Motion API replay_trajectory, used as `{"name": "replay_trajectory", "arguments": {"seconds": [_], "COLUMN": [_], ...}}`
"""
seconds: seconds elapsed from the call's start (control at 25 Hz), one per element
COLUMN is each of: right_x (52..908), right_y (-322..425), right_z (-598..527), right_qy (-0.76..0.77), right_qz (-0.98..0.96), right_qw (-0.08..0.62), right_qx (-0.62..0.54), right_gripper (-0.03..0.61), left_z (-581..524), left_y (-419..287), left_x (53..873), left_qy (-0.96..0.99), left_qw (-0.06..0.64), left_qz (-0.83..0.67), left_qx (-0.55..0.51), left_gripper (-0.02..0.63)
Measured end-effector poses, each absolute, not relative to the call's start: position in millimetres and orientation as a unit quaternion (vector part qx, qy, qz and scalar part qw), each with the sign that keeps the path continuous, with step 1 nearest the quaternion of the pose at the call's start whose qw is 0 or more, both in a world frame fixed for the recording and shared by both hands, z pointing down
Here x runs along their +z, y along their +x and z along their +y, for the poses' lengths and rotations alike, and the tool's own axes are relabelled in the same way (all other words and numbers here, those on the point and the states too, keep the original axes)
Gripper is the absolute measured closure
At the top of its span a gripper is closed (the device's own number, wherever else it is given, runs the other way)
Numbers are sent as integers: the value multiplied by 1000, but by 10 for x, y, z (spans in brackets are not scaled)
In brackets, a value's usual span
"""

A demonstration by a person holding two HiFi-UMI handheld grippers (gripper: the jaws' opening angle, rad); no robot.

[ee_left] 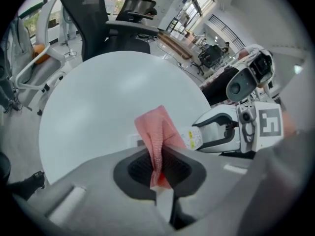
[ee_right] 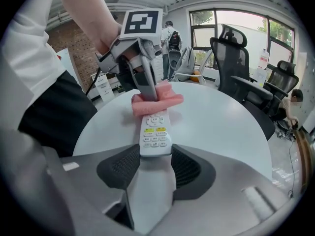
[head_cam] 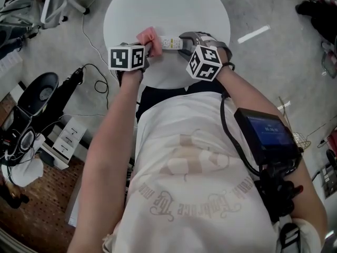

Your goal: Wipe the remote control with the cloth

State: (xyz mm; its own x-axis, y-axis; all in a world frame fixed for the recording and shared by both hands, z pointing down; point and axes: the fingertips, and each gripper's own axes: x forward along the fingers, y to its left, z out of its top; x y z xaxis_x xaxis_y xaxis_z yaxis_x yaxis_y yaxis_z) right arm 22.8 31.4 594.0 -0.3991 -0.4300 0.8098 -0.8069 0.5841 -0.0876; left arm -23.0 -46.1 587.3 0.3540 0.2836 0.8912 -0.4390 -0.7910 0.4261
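Observation:
A white remote control (ee_right: 154,134) with yellow and white buttons lies lengthwise between the jaws of my right gripper (ee_right: 155,154), which is shut on its near end. A pink cloth (ee_right: 156,100) rests across the remote's far end, pinched by my left gripper (ee_right: 146,85). In the left gripper view the cloth (ee_left: 157,136) hangs folded between the shut jaws of that gripper (ee_left: 160,173), with the remote (ee_left: 193,138) just behind it. In the head view the cloth (head_cam: 148,36) and remote (head_cam: 169,43) sit between the left gripper (head_cam: 150,48) and the right gripper (head_cam: 181,45) over the round white table (head_cam: 174,9).
Black office chairs (ee_right: 236,58) stand beyond the table. Cables, a black stand (head_cam: 37,91) and boxes lie on the floor at the left of the head view. The person's torso fills the lower half of that view.

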Motion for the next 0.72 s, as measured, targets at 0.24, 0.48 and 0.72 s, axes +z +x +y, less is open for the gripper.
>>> {"name": "replay_trajectory", "arguments": {"seconds": [0.24, 0.48, 0.72], "right_x": [5947, 5955, 5961], "right_y": [254, 256, 261], "right_z": [309, 296, 302], "right_qy": [386, 384, 381], "right_qz": [-799, -798, -800], "right_qw": [392, 396, 397], "right_qx": [242, 242, 239], "right_gripper": [371, 370, 371], "left_z": [-265, 88, 468], "left_y": [-36, 238, 562], "left_x": [5832, 5738, 5560], "left_qy": [761, 769, 781], "left_qw": [316, 332, 368], "left_qz": [-32, 17, 79], "left_qx": [566, 547, 498], "left_gripper": [595, 595, 595]}}
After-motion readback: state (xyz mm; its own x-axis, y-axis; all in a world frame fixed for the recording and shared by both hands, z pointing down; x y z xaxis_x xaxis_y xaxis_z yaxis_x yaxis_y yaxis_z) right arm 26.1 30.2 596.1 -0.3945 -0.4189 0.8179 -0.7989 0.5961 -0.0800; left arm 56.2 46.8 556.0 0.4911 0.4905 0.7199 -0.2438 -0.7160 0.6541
